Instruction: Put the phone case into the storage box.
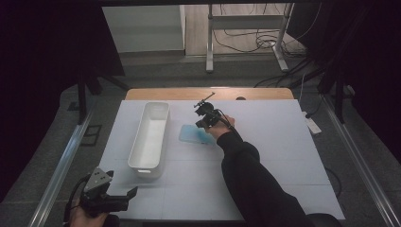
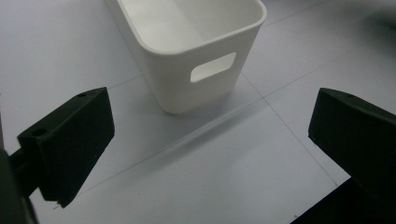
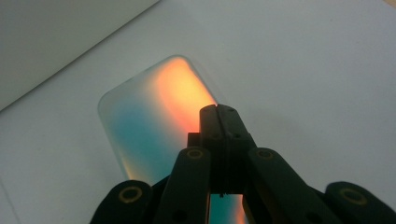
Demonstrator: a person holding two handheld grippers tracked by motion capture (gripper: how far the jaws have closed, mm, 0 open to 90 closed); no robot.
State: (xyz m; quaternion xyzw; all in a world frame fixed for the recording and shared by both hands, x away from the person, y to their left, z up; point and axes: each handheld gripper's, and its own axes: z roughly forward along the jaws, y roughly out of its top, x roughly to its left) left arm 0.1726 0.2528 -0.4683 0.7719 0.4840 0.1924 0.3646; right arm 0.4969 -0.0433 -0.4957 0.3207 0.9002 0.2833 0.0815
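Left hand-held gripper (image 1: 124, 197) open, white bin (image 1: 151, 137) empty, translucent card (image 1: 193, 134) beside

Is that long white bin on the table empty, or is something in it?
Empty, as far as shown. The white bin stands upright, its inside bare white from above; the left gripper view shows its near end bare too.

Hidden and cut off

Near end of card (image 3: 154, 121) covered by closed fingers (image 3: 219, 122); grip on it not discernible. Far end of bin (image 2: 196, 51) cropped by top edge; right finger (image 2: 355, 135) cut at frame side.
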